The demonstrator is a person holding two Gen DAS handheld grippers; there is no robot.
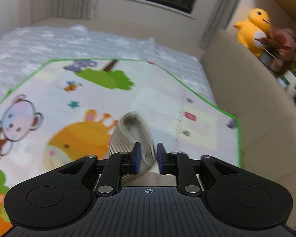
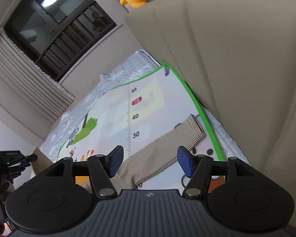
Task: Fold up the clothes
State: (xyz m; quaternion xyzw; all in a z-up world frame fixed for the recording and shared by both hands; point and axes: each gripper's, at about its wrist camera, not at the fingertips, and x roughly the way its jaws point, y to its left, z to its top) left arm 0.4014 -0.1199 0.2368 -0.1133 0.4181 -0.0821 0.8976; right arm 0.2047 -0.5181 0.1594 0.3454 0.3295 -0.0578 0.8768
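Blue pads of the left gripper (image 1: 149,158) stand narrowly apart with a loop of striped cloth (image 1: 133,136) between them; blur makes it hard to tell whether the left pad touches it, but a gap shows at the right pad. On the mat (image 2: 108,108) a striped sleeve (image 2: 167,142) runs away from the right gripper (image 2: 149,162), its long axis slanting up-right toward the green edge. Those jaws gape wide, empty, astride its near end, so the right hand seems nearer.
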